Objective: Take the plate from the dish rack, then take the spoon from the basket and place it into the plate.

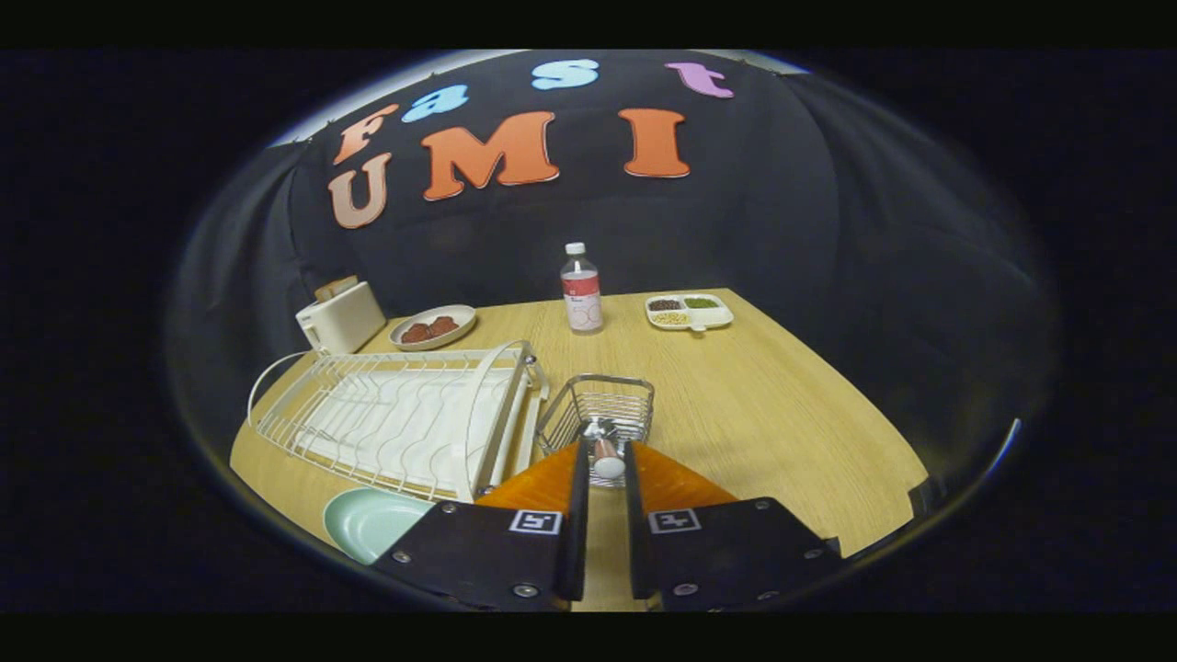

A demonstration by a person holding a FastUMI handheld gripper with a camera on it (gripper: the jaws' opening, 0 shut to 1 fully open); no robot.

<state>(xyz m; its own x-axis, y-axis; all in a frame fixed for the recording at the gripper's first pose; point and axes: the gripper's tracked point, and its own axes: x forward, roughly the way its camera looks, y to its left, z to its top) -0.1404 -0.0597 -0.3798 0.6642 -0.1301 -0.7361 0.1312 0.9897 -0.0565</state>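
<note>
My gripper (pixel 606 457) is shut on the spoon's handle (pixel 607 457), whose rounded end stands up between the fingertips. The spoon's lower part reaches down into the wire basket (pixel 598 405) just ahead of the fingers. A pale green plate (pixel 368 519) lies flat on the wooden table (pixel 763 405), beside my left finger and in front of the white dish rack (pixel 405 418). The rack holds no dishes.
A white toaster (pixel 340 317) stands behind the rack at the table's far left. Beside it is a bowl of reddish food (pixel 432 327). A water bottle (pixel 581 290) and a divided snack tray (pixel 689 311) stand along the far edge.
</note>
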